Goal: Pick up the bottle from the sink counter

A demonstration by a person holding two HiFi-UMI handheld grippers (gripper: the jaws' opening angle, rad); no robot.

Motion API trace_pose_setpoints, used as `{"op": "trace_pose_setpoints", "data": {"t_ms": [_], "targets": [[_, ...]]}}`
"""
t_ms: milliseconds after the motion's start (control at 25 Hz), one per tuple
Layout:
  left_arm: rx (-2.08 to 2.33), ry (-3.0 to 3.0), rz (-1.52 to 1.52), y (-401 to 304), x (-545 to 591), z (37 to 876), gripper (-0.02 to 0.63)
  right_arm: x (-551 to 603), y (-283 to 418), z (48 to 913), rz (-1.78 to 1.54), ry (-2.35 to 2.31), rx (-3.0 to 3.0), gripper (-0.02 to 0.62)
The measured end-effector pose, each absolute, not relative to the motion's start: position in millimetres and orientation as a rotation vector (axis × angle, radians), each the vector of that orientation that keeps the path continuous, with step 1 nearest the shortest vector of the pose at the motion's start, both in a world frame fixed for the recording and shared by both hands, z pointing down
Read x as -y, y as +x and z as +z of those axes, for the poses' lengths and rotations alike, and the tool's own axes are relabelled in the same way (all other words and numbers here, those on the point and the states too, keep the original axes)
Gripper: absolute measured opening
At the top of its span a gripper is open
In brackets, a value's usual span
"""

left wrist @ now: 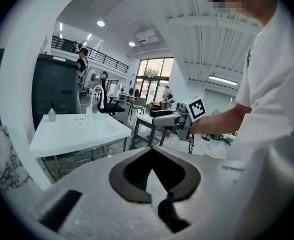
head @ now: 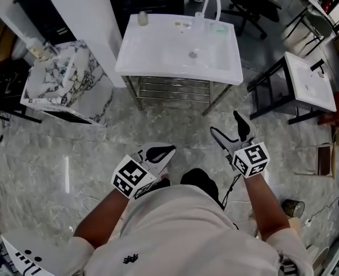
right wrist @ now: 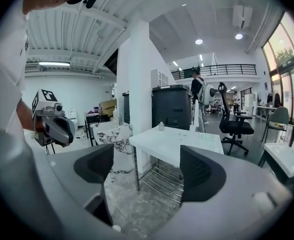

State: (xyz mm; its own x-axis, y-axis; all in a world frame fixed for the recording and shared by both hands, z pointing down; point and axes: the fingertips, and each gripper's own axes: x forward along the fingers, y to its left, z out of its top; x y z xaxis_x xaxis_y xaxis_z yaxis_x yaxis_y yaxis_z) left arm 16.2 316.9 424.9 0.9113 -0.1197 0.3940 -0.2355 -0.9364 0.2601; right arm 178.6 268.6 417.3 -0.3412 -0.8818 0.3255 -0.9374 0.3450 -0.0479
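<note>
- Approaching is judged the step in hand: the sink counter [head: 126,59] lies well ahead.
- The bottle [head: 142,18] is seen upright at its back left corner.
- The right gripper [head: 229,129] is spread wide, nothing between its jaws; the left gripper [head: 160,153] is closed, empty.
- Next, a forward reach is called for, open jaws set around the bottle.
- No label can be read; only square markers [head: 251,156] are shown.

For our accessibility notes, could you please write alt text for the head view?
Seen from above, a person holds two empty grippers short of a white sink counter, where a small bottle stands at the far left corner. The left gripper is shut, the right gripper open; marbled floor lies below.
</note>
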Motion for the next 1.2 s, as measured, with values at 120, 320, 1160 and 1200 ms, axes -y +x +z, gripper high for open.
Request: {"op": "trace_pose_setpoints", "data": {"t_ms": [120, 320, 1160, 1200], "targets": [[0.278, 2.749, 0.532, 15, -291, 424, 0.006, -236, 171, 414, 0.332, 1.601, 2.387, 0.421], [0.352, 2.723, 0.525, 20, -235, 432, 0.006, -170, 179, 420, 0.328, 1.549, 2.420, 0.417], [0.709, 2.618, 0.544, 126, 5, 424, 0.006, 137, 197, 476, 0.297, 1.062, 2.616, 0.417], [0.715, 2.612, 0.544, 123, 12, 425, 0.006, 148, 191, 479, 0.298, 1.055, 2.619, 0.417]]}}
